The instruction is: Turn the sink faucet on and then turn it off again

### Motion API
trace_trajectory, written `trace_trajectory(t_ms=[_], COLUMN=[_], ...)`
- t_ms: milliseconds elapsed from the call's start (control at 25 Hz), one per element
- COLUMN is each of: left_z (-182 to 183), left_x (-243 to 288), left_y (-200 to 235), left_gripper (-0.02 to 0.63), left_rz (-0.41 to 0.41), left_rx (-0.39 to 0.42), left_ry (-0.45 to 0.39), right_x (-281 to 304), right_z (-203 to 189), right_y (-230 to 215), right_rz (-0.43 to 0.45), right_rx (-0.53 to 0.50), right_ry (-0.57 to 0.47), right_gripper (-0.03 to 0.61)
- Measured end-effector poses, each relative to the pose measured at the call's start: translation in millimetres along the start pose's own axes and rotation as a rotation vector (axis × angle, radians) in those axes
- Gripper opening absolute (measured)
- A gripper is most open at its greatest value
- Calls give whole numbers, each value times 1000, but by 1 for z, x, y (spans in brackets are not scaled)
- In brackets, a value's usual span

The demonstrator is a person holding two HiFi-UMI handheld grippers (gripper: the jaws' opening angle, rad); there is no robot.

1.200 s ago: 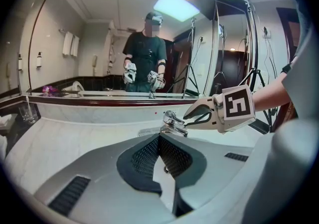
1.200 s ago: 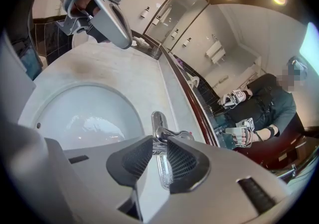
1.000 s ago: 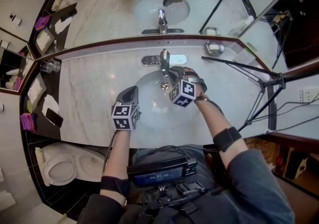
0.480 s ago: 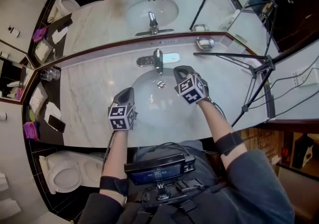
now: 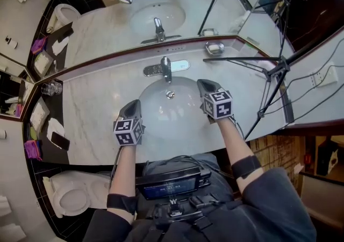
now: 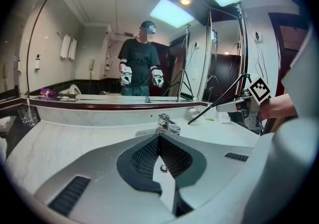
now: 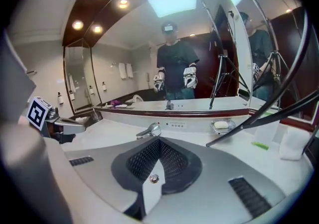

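"Left gripper (image 5: 133,107), the one with the marker cube at the near left: how does it stand?"

"Its jaws are pressed together with nothing between them. It hovers at the left rim of the white oval sink basin (image 5: 166,118) and points towards the back wall."

"And the right gripper (image 5: 203,84)?"

"That one is also closed tip to tip and empty. It hangs over the right side of the basin."

"Where is the tap?"

"The chrome single-lever faucet (image 5: 165,68) stands on its plate at the middle of the basin's back edge, just in front of the mirror (image 5: 107,15). Its spout reaches out over the bowl. Neither gripper touches it; it sits beyond both of them."

"Anything else on the counter?"

"A small round metal drain (image 5: 170,94) sits at the bottom of the bowl, between the two grippers. On the pale veined marble countertop (image 5: 91,104), a metal soap dish holding a white bar (image 5: 214,48) is at the back right. A black tripod (image 5: 269,77) reaches across the counter to the right of the basin."
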State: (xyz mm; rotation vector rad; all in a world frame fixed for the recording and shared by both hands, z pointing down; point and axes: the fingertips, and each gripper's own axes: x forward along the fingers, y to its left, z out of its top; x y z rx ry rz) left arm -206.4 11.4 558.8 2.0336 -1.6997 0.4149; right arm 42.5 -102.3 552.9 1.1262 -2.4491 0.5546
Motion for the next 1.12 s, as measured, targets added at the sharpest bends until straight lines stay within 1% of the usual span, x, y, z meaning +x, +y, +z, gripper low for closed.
trace_trajectory(t_ms=[160,400,1120], left_z=[1,5,9], left_x=[-1,-2,-2], left_y=[0,2,7], left_gripper=[3,3,3], left_rz=[-3,-1,2], left_rx=[2,6,7], left_ry=[-1,-6,-11], right_x=[-12,-18,-17], right_z=[-7,-12,-15], right_y=[-6,-7,-12], right_rz=[-26,-28,-31], right_rx=[53,74,65], right_ry=[-24,-32,-21], right_gripper=[14,14,14])
